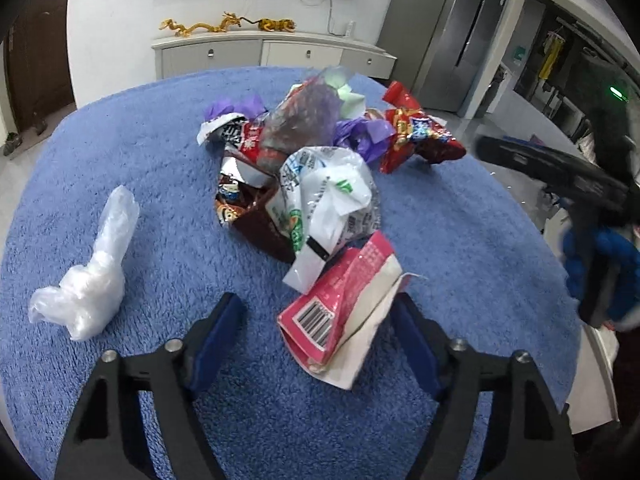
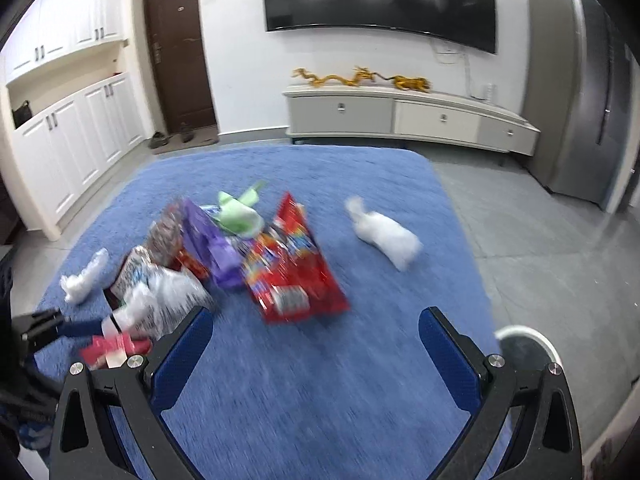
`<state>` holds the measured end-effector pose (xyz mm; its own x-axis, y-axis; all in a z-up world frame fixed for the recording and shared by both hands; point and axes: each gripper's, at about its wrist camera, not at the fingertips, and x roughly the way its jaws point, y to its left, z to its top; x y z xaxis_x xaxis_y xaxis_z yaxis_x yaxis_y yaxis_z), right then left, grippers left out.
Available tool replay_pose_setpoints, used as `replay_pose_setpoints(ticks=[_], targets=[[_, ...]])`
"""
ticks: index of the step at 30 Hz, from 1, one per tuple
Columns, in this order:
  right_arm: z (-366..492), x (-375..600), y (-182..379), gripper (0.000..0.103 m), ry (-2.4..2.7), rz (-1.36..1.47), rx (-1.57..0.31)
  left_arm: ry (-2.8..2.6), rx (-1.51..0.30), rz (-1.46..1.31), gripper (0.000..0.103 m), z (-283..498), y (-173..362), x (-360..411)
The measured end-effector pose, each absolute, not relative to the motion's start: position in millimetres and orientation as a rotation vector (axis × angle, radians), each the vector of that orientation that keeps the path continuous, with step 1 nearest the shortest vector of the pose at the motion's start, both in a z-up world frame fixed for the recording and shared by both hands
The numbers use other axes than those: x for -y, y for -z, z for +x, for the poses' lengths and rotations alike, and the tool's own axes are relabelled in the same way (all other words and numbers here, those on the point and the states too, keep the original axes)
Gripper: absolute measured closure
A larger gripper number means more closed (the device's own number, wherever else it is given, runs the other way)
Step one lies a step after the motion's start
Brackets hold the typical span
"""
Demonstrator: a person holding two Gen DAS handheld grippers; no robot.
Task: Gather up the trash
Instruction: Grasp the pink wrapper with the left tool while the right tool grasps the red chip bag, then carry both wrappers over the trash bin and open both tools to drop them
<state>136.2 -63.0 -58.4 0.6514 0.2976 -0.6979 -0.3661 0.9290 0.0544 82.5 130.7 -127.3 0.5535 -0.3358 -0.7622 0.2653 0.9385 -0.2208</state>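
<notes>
Collecting has barely begun, by the look of it: the heap of crumpled wrappers [image 1: 304, 160] lies uncollected on the fluffy blue rug [image 1: 120, 152]. The left gripper [image 1: 320, 344] has its jaws parted around the flattened pink carton with a barcode [image 1: 340, 304], the right pad touching the paper edge and the left pad clear, so nothing is clamped. The right gripper [image 2: 316, 344] gapes wide over bare rug, the shiny red snack bag [image 2: 292, 276] just ahead. A clear plastic bag [image 1: 88, 280] sits apart to the left gripper's left; there is open rug all round, its edge and grey floor to the right
</notes>
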Motion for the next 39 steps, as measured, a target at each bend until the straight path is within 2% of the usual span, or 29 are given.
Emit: replay_pose_setpoints(ticks=[2, 4, 6, 7, 9, 11, 13, 16, 19, 31, 39], targets=[[152.2, 53.3, 61.7, 0.000, -0.404, -0.086, -0.781, 0.361, -0.916, -0.087, 0.037, 80.8, 127.4, -132.7], [166.7, 45.7, 65.1, 0.000, -0.412, -0.087, -0.786, 0.369, -0.914, -0.090, 0.052, 77.9, 126.8, -134.9], [177.1, 43.9, 68.9, 0.001, -0.410, -0.074, -0.803, 0.382, -0.913, -0.105, 0.062, 75.3, 126.6, -138.0], [181.3, 44.6, 71.9, 0.004, -0.416, -0.058, -0.817, 0.386, -0.910, -0.110, 0.063, 74.0, 126.4, -139.3], [187.3, 45.8, 79.0, 0.015, -0.420, -0.037, -0.851, 0.397, -0.904, -0.116, 0.067, 69.6, 126.1, -140.8], [186.6, 49.0, 82.7, 0.048, -0.438, -0.009, -0.886, 0.411, -0.895, -0.117, 0.069, 65.8, 124.0, -140.4], [181.4, 56.7, 82.7, 0.054, -0.455, 0.040, -0.896, 0.416, -0.887, -0.115, 0.071, 60.9, 122.0, -140.1], [165.8, 61.3, 72.4, 0.069, -0.455, 0.029, -0.876, 0.425, -0.864, -0.119, 0.072, 47.9, 117.4, -141.8], [146.0, 65.1, 63.4, 0.076, -0.448, 0.017, -0.855, 0.422, -0.839, -0.122, 0.073, 35.9, 109.0, -144.4], [66.8, 85.1, 38.5, 0.080, -0.424, 0.033, -0.791, 0.397, -0.726, -0.073, 0.075, -18.3, 66.1, -134.5], [38.6, 151.8, 7.4, 0.080, -0.288, 0.075, -0.713, 0.422, -0.676, -0.049, 0.075, -15.7, 28.1, -114.1]])
